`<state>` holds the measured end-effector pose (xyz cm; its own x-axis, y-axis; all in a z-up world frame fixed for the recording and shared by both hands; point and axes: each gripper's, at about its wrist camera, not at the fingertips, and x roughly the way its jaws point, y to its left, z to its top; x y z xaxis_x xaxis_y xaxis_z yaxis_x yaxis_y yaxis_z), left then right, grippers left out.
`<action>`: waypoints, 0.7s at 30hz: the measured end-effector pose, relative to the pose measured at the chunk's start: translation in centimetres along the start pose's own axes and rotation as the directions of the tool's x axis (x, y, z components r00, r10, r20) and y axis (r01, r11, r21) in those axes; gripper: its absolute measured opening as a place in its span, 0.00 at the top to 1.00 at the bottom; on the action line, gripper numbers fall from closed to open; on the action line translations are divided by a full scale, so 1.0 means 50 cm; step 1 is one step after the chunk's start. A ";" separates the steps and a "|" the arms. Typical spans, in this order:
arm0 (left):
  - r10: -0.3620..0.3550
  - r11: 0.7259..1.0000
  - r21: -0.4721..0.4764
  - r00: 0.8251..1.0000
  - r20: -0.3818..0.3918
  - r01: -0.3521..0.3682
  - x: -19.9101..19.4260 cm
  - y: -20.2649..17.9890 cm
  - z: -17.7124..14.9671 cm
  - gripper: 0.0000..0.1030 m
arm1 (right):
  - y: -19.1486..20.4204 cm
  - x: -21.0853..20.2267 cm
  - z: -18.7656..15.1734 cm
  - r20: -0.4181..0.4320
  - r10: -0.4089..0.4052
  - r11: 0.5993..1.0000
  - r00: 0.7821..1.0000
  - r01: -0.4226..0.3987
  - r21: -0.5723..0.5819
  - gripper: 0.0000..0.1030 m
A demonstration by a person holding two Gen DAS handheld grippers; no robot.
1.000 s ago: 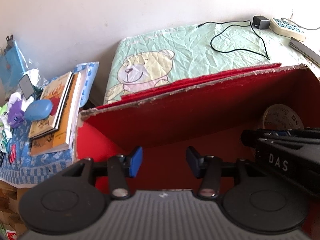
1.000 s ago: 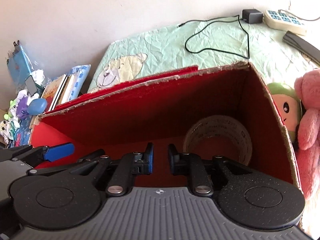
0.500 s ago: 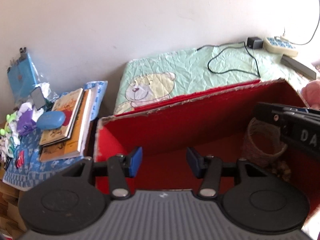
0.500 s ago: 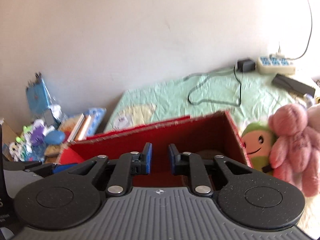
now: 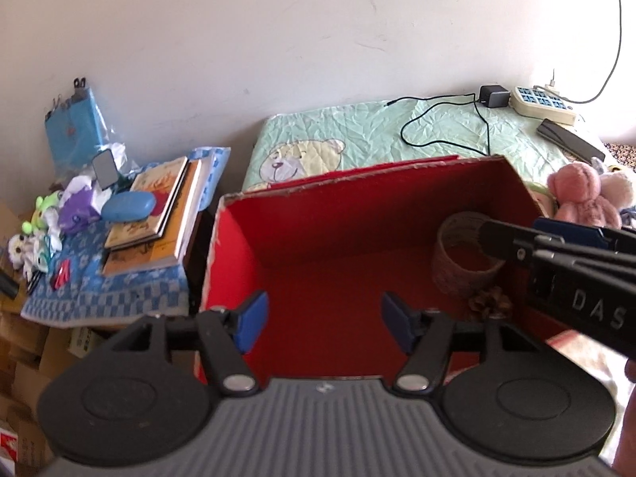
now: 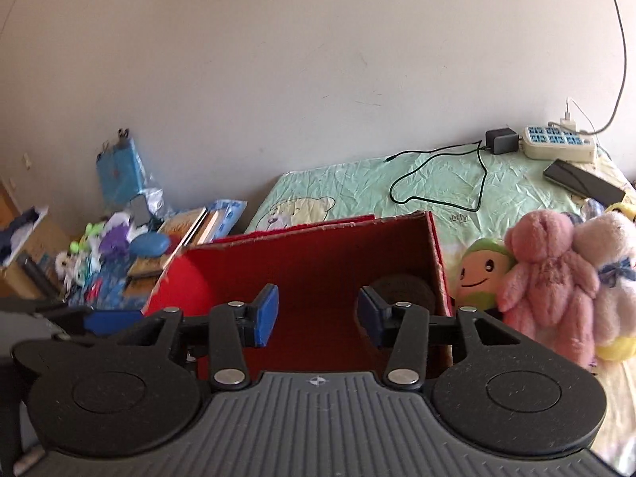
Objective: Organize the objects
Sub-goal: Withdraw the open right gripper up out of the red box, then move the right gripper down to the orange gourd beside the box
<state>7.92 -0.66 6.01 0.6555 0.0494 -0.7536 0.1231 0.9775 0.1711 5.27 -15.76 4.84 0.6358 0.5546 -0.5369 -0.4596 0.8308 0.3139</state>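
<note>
Black, blue-padded left hand-held gripper and right hand-held gripper hover spread and empty above the red box. Ahead-right inside it lies a tape roll; judged barely begun. Plush toys wait right; books clutter left.

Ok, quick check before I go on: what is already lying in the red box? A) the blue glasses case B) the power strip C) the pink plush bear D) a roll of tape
D: the roll of tape stands in the far right corner of the red box, while both grippers are open and hold nothing.
</note>
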 end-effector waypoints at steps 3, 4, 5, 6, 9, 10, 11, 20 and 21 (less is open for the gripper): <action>0.022 1.000 -0.002 1.000 -0.019 -0.022 -0.012 -0.017 -0.010 0.32 | -0.010 -0.020 -0.006 -0.010 0.013 1.000 1.000 -0.013 0.000 0.53; 0.028 1.000 -0.005 0.999 -0.023 -0.028 -0.016 -0.022 -0.013 0.32 | -0.015 -0.025 -0.007 -0.019 0.020 1.000 1.000 -0.020 0.001 0.53; 0.031 0.999 -0.008 0.999 -0.028 -0.031 -0.020 -0.027 -0.018 0.32 | -0.018 -0.030 -0.009 -0.024 0.021 1.000 0.999 -0.021 0.000 0.53; 0.032 0.999 -0.012 0.999 -0.031 -0.032 -0.025 -0.031 -0.022 0.31 | -0.022 -0.036 -0.011 -0.027 0.020 1.000 0.999 -0.020 -0.002 0.53; 0.041 0.999 -0.019 0.998 -0.042 -0.042 -0.039 -0.044 -0.036 0.29 | -0.035 -0.050 -0.021 -0.049 0.026 1.000 0.998 -0.026 0.009 0.53; 0.047 0.999 -0.019 0.998 -0.049 -0.048 -0.043 -0.050 -0.041 0.28 | -0.039 -0.055 -0.024 -0.054 0.038 0.999 0.998 -0.037 0.021 0.53; 0.053 0.998 -0.018 0.997 -0.054 -0.054 -0.048 -0.056 -0.046 0.27 | -0.043 -0.061 -0.027 -0.057 0.046 0.999 0.997 -0.044 0.030 0.53; 0.066 0.998 -0.001 0.992 -0.109 -0.066 -0.058 -0.104 -0.099 0.19 | -0.065 -0.098 -0.071 -0.091 0.067 0.997 0.994 -0.064 0.042 0.53; 0.066 0.998 0.000 0.991 -0.114 -0.066 -0.058 -0.108 -0.105 0.19 | -0.068 -0.101 -0.075 -0.095 0.067 0.997 0.993 -0.063 0.044 0.53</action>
<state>1.44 -5.03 3.96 0.5727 0.1365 -0.8083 0.0796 0.9721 0.2205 1.31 -21.53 3.55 0.5417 0.6018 -0.5869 -0.4709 0.7956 0.3811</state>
